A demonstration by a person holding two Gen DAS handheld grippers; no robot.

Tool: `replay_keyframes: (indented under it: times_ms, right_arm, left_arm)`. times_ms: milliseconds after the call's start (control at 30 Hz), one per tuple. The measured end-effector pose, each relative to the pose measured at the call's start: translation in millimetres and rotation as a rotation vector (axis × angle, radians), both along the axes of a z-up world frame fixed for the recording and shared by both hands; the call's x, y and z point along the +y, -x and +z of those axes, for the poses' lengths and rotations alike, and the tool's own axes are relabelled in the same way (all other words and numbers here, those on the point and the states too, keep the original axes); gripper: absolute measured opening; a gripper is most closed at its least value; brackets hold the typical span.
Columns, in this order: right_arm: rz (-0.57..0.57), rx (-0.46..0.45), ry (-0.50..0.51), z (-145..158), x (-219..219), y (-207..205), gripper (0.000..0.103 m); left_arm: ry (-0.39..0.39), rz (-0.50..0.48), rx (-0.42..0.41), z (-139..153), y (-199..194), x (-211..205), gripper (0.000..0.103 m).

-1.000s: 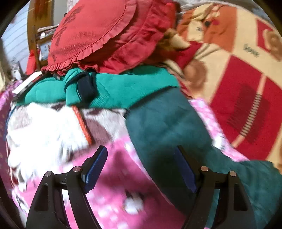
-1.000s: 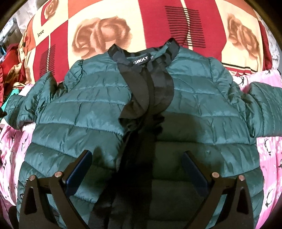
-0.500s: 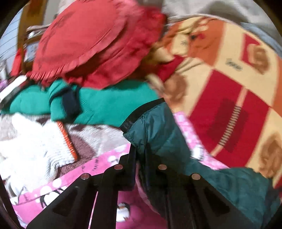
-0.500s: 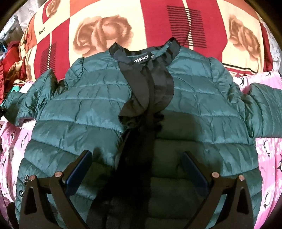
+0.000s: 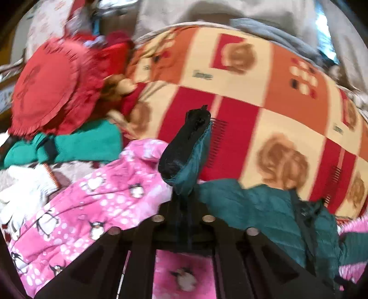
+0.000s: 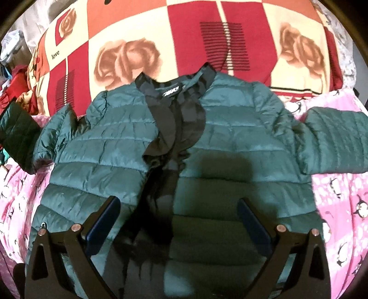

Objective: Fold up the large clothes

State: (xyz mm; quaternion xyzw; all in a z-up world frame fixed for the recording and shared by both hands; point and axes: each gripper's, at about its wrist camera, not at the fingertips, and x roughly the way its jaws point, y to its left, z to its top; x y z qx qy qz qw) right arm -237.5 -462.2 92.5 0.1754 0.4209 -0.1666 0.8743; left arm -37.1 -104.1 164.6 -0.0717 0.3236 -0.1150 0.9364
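A dark green quilted jacket (image 6: 230, 142) with black collar and front trim lies face up on a pink penguin blanket (image 6: 345, 195), sleeves spread. My left gripper (image 5: 184, 200) is shut on the cuff of the jacket's left sleeve (image 5: 188, 147) and holds it lifted off the bed; the raised sleeve end also shows at the left edge of the right wrist view (image 6: 16, 131). The jacket body trails to the right in the left wrist view (image 5: 264, 211). My right gripper (image 6: 179, 220) is open and empty, hovering over the jacket's lower front.
A red and cream rose-patterned blanket (image 6: 161, 34) lies behind the jacket. At the left are a red frilled cushion (image 5: 50, 87), a bright green knit garment (image 5: 87, 142) and a white fluffy garment (image 5: 20, 191). Grey cloth (image 5: 230, 11) lies at the back.
My left gripper closed on the sleeve cuff, then lifted it and swung right. The sleeve rose off the bed. My right gripper stayed open, drawing back slightly.
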Motion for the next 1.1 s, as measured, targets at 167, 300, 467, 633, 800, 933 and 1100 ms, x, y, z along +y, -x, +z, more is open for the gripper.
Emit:
replay_keyframes:
  times_ms: [167, 300, 467, 633, 800, 933, 1100]
  right_arm:
    - [-0.037, -0.017, -0.025, 2.9, -14.2, 16.6, 0.103]
    - [-0.043, -0.025, -0.027, 1.5, -17.8, 25.0, 0.103]
    - [-0.050, -0.030, -0.031, -0.3, -22.2, 32.4, 0.103]
    - [-0.075, -0.038, -0.023, 1.0, -33.1, 41.7, 0.103]
    - [-0.102, -0.041, -0.027, 0.9, -49.8, 49.6, 0.103]
    - [-0.116, -0.036, -0.032, -2.7, -60.7, 54.9, 0.103]
    - [-0.135, -0.021, -0.039, -12.4, -75.3, 59.8, 0.103]
  left_arm:
    - [-0.094, -0.073, -0.094, 23.4, 28.1, -39.1, 0.000]
    - [-0.088, -0.146, -0.080, 27.3, 44.8, -62.1, 0.000]
    - [-0.060, -0.243, -0.033, 22.9, 66.0, -101.5, 0.000]
    - [-0.049, -0.332, -0.020, 18.0, 90.3, -150.6, 0.000]
    - [-0.052, -0.422, 0.020, -0.3, 110.3, -200.1, 0.000]
    - [-0.080, -0.469, 0.057, -21.6, 117.7, -233.6, 0.000]
    - [-0.127, -0.501, 0.133, -62.5, 120.3, -270.0, 0.000]
